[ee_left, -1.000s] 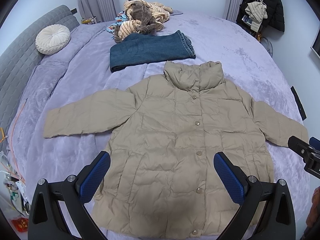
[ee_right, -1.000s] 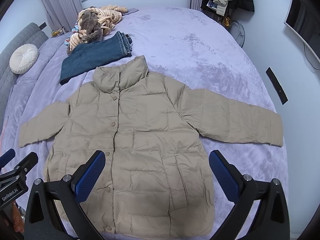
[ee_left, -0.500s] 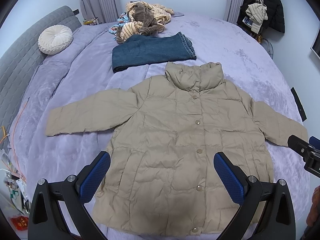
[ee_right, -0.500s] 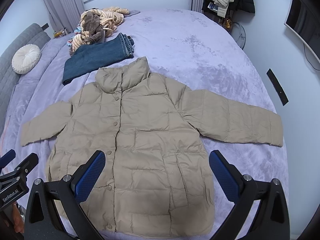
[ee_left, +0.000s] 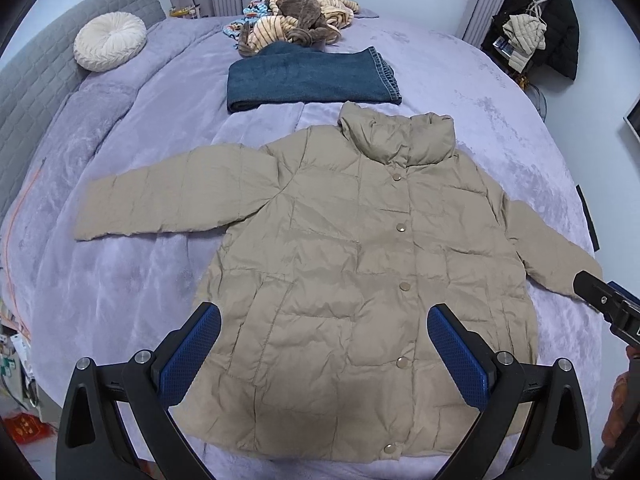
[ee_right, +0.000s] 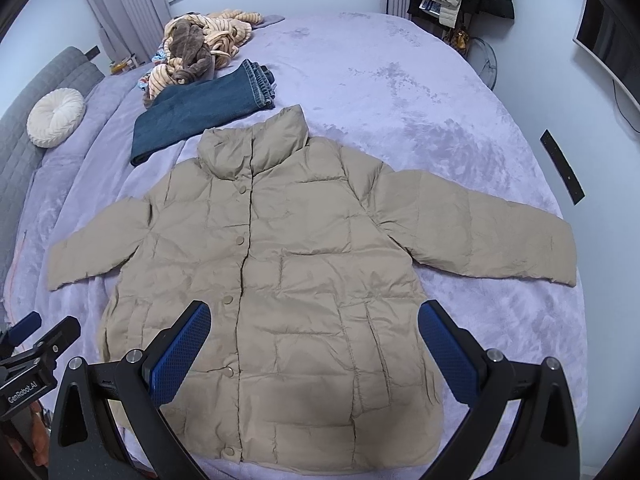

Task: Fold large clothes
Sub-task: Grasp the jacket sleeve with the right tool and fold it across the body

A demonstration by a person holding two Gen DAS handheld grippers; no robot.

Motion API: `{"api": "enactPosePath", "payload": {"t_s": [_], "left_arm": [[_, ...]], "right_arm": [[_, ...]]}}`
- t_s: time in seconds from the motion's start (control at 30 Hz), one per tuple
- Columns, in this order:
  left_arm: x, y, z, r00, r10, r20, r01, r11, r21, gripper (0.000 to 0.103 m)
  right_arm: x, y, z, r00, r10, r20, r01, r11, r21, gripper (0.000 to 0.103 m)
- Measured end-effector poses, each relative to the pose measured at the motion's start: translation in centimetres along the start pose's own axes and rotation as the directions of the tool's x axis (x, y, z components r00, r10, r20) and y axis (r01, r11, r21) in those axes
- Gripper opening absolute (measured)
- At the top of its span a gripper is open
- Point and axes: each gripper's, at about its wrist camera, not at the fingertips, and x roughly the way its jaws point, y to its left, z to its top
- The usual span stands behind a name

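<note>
flat on the bed [ee_left: 120,280], buttoned beige puffer jacket [ee_left: 352,264], sleeves outspread.

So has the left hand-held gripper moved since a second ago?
Yes. The left hand-held gripper has eased forward over the jacket: the folded jeans and the round cushion sit higher in its view.

Both views above jacket [ee_left: 360,272] hem

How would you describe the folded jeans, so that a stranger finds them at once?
Look at the purple bed. Just beyond the collar of the spread beige jacket lie the folded jeans: the only dark blue denim, flat and neat, unlike the rumpled striped pile behind them.
</note>
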Motion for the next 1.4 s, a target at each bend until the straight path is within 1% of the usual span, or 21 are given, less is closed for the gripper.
{"api": "enactPosePath", "payload": {"t_s": [0.2, 0.37, 0.43, 0.5, 0.53, 0.6, 0.63, 0.77, 0.87, 0.9, 0.97, 1.03, 1.1, 1.13, 1.17, 1.2, 1.23, 1.27, 1.3, 1.37, 1.4], "left_arm": [[3.8, 5.8, 1.0, 0.996, -0.075, -0.041, 0.07, 0.991, -0.111, 0.103], [8.4, 12.8, 2.7, 0.992, -0.121, -0.046, 0.109, 0.972, -0.209, 0.103], [10.5, 16.0, 3.3, 0.99, -0.133, -0.039, 0.118, 0.959, -0.257, 0.103], [12.7, 19.6, 3.7, 0.989, -0.149, -0.021, 0.135, 0.939, -0.315, 0.103], [13.8, 21.2, 3.8, 0.988, -0.153, -0.012, 0.14, 0.929, -0.343, 0.103], [16.1, 24.6, 4.1, 0.988, -0.157, 0.002, 0.145, 0.903, -0.405, 0.103], [17.5, 26.3, 4.1, 0.987, -0.158, 0.003, 0.143, 0.887, -0.438, 0.103], [22.4, 32.0, 4.2, 0.984, -0.176, 0.012, 0.154, 0.825, -0.544, 0.103], [24.8, 34.8, 5.0, 0.976, -0.208, 0.057, 0.201, 0.777, -0.597, 0.103], [25.0, 35.3, 5.7, 0.976, -0.203, 0.082, 0.212, 0.777, -0.593, 0.103], [25.0, 35.9, 7.2, 0.978, -0.163, 0.127, 0.206, 0.799, -0.565, 0.103], [25.5, 36.4, 8.9, 0.982, -0.113, 0.152, 0.179, 0.814, -0.552, 0.103], [26.3, 37.2, 10.1, 0.984, -0.069, 0.161, 0.149, 0.817, -0.558, 0.103], [26.8, 37.5, 10.7, 0.987, -0.043, 0.157, 0.125, 0.819, -0.561, 0.098], [27.3, 37.7, 11.2, 0.989, -0.017, 0.149, 0.098, 0.822, -0.561, 0.081], [27.6, 37.8, 11.4, 0.99, 0.006, 0.141, 0.073, 0.83, -0.553, 0.068], [27.9, 37.9, 12.0, 0.99, 0.003, 0.139, 0.072, 0.844, -0.532, 0.041], [27.9, 38.1, 12.3, 0.987, -0.033, 0.155, 0.109, 0.851, -0.513, 0.014], [27.6, 38.1, 12.5, 0.983, -0.063, 0.17, 0.142, 0.851, -0.506, 0.009], [25.9, 38.0, 13.0, 0.979, -0.026, 0.202, 0.12, 0.873, -0.472, 0.009], [24.8, 37.8, 13.2, 0.975, -0.008, 0.222, 0.109, 0.888, -0.447, 0.009]], "right_arm": [[2.2, 2.1, -0.7, 0.999, 0.05, -0.012, -0.05, 0.999, 0.009, 0.103], [4.6, 5.3, -0.6, 0.995, 0.103, 0.001, -0.103, 0.994, 0.041, 0.103], [5.8, 7.0, -0.5, 0.995, 0.101, 0.003, -0.101, 0.994, 0.04, 0.103], [7.6, 8.9, -0.5, 0.995, 0.098, -0.03, -0.098, 0.995, 0.017, 0.103], [8.7, 10.1, -0.6, 0.993, 0.1, -0.064, -0.1, 0.995, -0.002, 0.103], [11.2, 12.5, -1.0, 0.984, 0.116, -0.134, -0.122, 0.992, -0.038, 0.103], [12.1, 13.3, -1.3, 0.98, 0.131, -0.149, -0.139, 0.989, -0.044, 0.103], [16.1, 16.5, -2.9, 0.957, 0.202, -0.211, -0.213, 0.977, -0.032, 0.103], [18.5, 18.1, -3.6, 0.942, 0.228, -0.246, -0.238, 0.971, -0.014, 0.103], [19.1, 18.7, -3.8, 0.939, 0.238, -0.248, -0.248, 0.969, -0.008, 0.103], [20.2, 19.5, -3.8, 0.935, 0.256, -0.247, -0.264, 0.965, 0.001, 0.103], [21.1, 20.2, -3.4, 0.931, 0.273, -0.243, -0.28, 0.96, 0.005, 0.103], [22.1, 21.2, -2.6, 0.927, 0.291, -0.236, -0.299, 0.954, 0.006, 0.103], [22.4, 21.6, -2.2, 0.925, 0.304, -0.23, -0.311, 0.95, 0.005, 0.103], [22.7, 22.1, -1.7, 0.923, 0.315, -0.22, -0.322, 0.947, 0.002, 0.103], [23.0, 22.6, -1.2, 0.922, 0.326, -0.209, -0.333, 0.943, 0.0, 0.103], [23.5, 23.2, -0.7, 0.92, 0.34, -0.196, -0.347, 0.938, -0.003, 0.103], [23.8, 23.8, -0.1, 0.917, 0.353, -0.187, -0.36, 0.933, -0.004, 0.103], [24.1, 24.4, 0.3, 0.914, 0.362, -0.181, -0.369, 0.93, -0.003, 0.103], [24.8, 25.5, 1.3, 0.908, 0.387, -0.157, -0.39, 0.921, 0.012, 0.102], [25.0, 25.9, 1.6, 0.907, 0.396, -0.141, -0.396, 0.918, 0.026, 0.098]]}}
